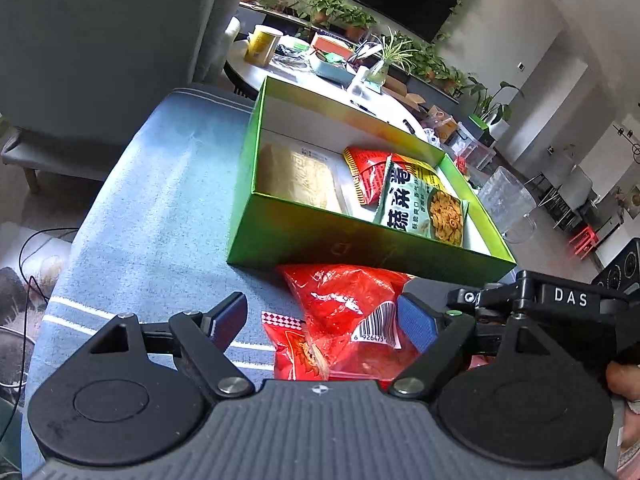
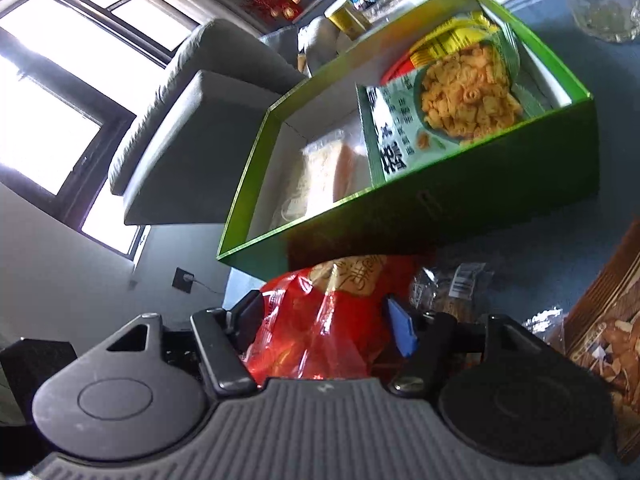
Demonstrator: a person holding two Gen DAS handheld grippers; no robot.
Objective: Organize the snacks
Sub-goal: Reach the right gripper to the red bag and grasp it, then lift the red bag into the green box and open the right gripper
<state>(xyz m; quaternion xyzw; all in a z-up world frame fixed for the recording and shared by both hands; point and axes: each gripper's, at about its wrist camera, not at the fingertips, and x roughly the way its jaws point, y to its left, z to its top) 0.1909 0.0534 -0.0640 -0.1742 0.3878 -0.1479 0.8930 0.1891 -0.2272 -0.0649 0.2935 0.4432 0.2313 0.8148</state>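
1. Left tool [image 1: 322, 318] stood spread above the red snack bag [image 1: 344, 308], its right pad touching the bag.
2. Right tool [image 2: 326, 320] straddled the same red snack bag [image 2: 320, 320]; whether it pinched, unclear.
3. That bag lay on the blue-covered desk [image 1: 160, 200], just before the green box [image 1: 360, 248] holding a green snack packet [image 1: 424, 204].

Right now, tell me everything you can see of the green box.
The green box is a shallow, open-topped cardboard tray, glossy green outside and white inside. It sits flat on the blue cloth. Inside lie a pale packet, a red packet and a green packet that overlaps the red one. A red bag lies against its near wall, between the open left gripper fingers.
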